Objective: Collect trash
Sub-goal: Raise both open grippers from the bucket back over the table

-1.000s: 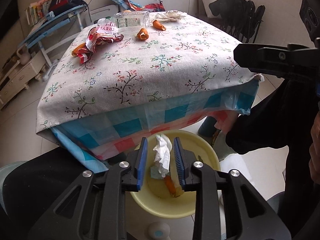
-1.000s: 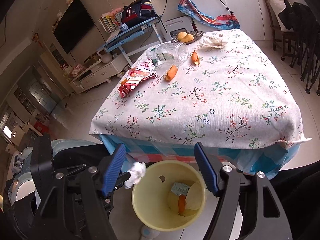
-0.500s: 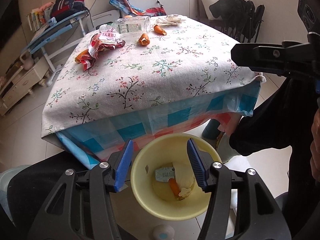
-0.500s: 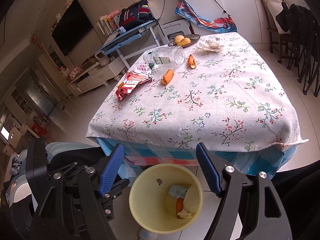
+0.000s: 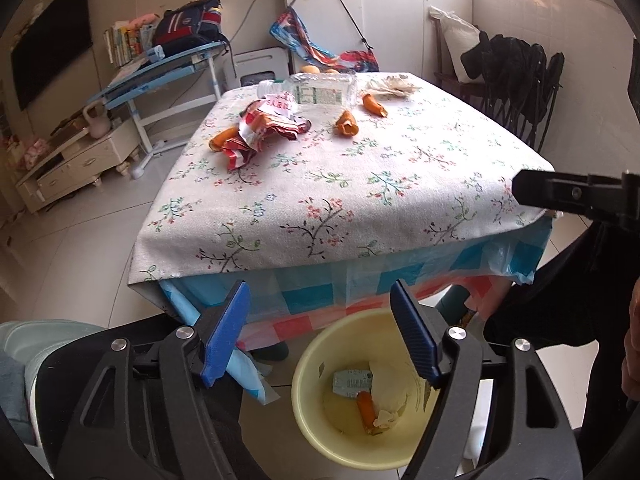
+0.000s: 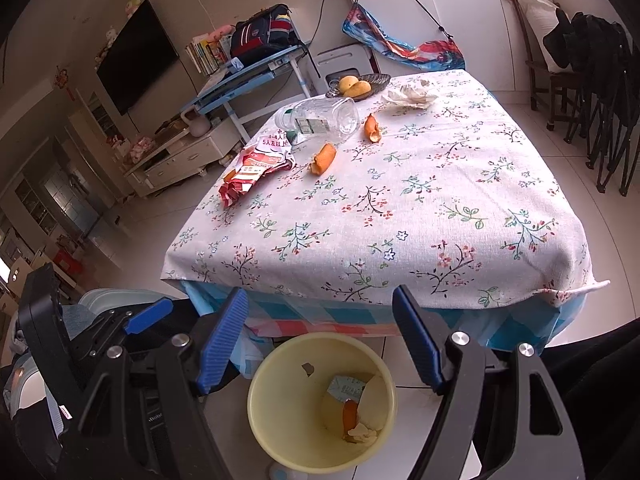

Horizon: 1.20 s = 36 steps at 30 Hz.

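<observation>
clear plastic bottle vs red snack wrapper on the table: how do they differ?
The clear plastic bottle is rigid, see-through and lying on its side; the red snack wrapper is opaque, crumpled and flat. The bottle lies farther from the yellow bin, the wrapper nearer the table's left edge. Both remain uncollected on the floral tablecloth.

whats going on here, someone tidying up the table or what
A person with a hand-held gripper in each hand is clearing trash into the yellow bin on the floor at the near edge of the table. The left hand-held gripper is over the bin with its jaws opening and nothing between them; the right hand-held gripper is open and empty too. The bin already holds scraps. A plastic bottle, a red wrapper, orange peels and a crumpled tissue are still on the table.
</observation>
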Available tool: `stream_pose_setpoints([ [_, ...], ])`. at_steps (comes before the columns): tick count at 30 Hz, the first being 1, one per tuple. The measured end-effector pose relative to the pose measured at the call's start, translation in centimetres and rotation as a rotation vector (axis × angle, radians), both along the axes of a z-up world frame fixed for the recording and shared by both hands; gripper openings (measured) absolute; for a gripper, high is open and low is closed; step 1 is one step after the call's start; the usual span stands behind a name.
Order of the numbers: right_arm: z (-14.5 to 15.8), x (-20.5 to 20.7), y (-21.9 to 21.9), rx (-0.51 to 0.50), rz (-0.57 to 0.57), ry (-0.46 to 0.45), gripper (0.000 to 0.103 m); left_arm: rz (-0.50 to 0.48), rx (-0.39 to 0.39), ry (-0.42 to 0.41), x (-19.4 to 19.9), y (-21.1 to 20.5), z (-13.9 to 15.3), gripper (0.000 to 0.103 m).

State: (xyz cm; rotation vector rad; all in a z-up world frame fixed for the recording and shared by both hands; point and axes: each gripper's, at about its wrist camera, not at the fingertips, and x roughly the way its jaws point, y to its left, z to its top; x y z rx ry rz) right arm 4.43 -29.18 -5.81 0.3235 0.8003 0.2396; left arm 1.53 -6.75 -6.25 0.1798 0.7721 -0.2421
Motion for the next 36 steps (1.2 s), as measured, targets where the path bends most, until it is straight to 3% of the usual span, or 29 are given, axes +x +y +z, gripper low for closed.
stream_pose_setpoints([
  [13, -0.3, 0.1, 0.0, -0.014, -0.01, 0.004, 0.076, 0.144, -0.076, -0.051, 0.9, 2.8, 1.0, 0.078],
  [27, -0.5, 0.2, 0.2, -0.024, -0.013, 0.005, 0.076, 0.177, -0.124, -0.061, 1.0, 3.6, 1.4, 0.08],
  [36, 0.3, 1.8, 1.3, -0.071, -0.013, -0.047, 0.076, 0.197, -0.157, -0.153, 2.1, 3.7, 3.1, 0.083],
])
